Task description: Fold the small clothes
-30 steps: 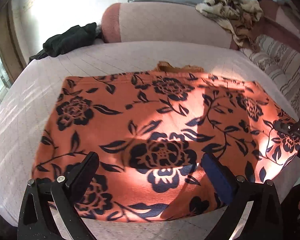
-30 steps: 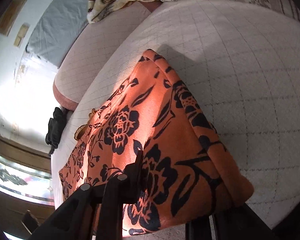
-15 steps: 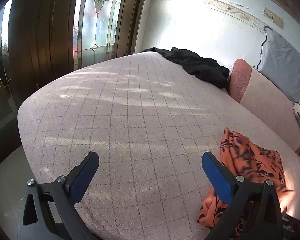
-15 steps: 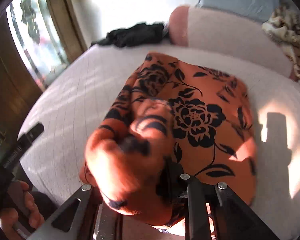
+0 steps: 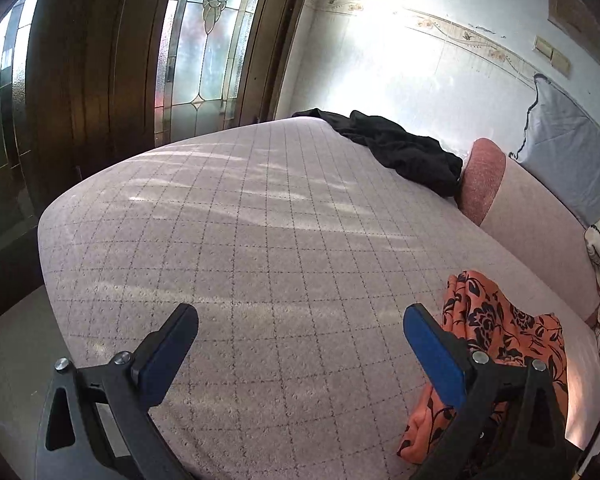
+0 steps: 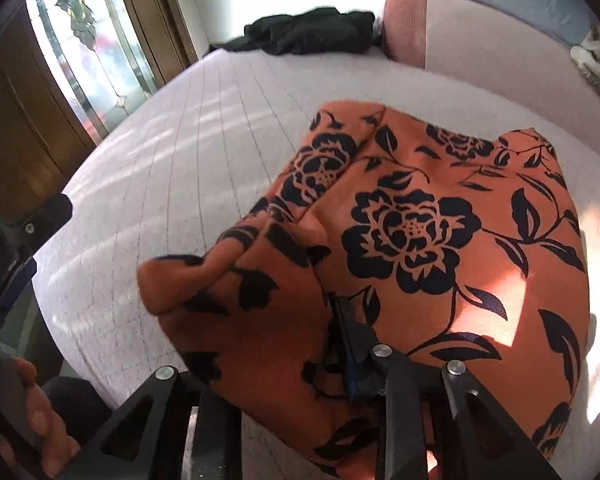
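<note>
The left gripper hangs low over the quilted bedspread, its 2 blue-padded fingers spread wide with nothing between them, aimed toward the stained-glass door. Over on the right, the right gripper is clamped onto a bunched fold of the orange floral garment, lifting that edge up and over the rest of the cloth, which lies on the bed near its front edge. The left wrist view catches only a crumpled strip of that garment just beside its right finger, but it does show the wall, the grey pillow and the pink bolster. The right wrist view shows the flower print up close, the black clothing heaped at the far end of the bed, and at its left edge the person's left hand wrapped around the other tool's handle.
</note>
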The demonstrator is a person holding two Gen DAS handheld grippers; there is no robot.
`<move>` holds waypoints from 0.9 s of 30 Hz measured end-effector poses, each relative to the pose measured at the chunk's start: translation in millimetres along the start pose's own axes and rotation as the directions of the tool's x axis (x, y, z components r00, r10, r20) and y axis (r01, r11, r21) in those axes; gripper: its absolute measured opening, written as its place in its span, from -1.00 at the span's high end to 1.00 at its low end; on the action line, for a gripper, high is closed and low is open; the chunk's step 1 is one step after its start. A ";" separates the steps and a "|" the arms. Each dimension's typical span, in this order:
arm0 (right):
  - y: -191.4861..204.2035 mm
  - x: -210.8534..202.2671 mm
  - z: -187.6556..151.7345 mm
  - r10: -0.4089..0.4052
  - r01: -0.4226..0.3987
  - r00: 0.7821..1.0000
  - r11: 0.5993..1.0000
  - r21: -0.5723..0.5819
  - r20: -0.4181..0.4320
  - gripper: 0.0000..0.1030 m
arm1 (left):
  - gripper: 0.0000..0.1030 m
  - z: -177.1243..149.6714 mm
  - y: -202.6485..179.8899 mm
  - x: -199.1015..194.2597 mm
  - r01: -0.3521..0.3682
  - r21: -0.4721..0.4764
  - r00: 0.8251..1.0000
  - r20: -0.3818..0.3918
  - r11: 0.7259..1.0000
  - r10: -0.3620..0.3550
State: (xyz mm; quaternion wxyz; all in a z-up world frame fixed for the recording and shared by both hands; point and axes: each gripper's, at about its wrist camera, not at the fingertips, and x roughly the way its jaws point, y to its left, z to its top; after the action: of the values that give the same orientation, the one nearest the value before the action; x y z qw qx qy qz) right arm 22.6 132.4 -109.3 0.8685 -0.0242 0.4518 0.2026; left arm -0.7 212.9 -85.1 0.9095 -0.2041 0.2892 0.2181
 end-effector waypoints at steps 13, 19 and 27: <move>-62.8 -79.6 -43.0 0.232 -0.255 0.963 0.950 0.179 0.135 -0.63 | -0.98 -12.2 -48.1 -43.1 0.325 0.135 0.946 -0.043 0.936 -0.322; -116.0 -103.3 -66.6 0.235 -0.285 0.954 0.905 0.316 0.189 -0.63 | -0.36 -42.4 -77.7 10.0 0.279 0.127 0.920 -0.320 0.952 -0.227; -146.9 -97.6 -82.1 0.314 -0.382 0.922 0.840 0.385 0.228 -0.62 | -0.15 -38.4 -77.4 -11.3 0.190 0.138 0.944 -0.296 0.972 -0.143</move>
State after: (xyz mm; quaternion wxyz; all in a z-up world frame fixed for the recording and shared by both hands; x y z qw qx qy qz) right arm -35.9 -53.0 -101.0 0.8339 0.2625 0.4124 0.2560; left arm 14.0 127.1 -87.9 0.8874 -0.1812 0.4156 0.0839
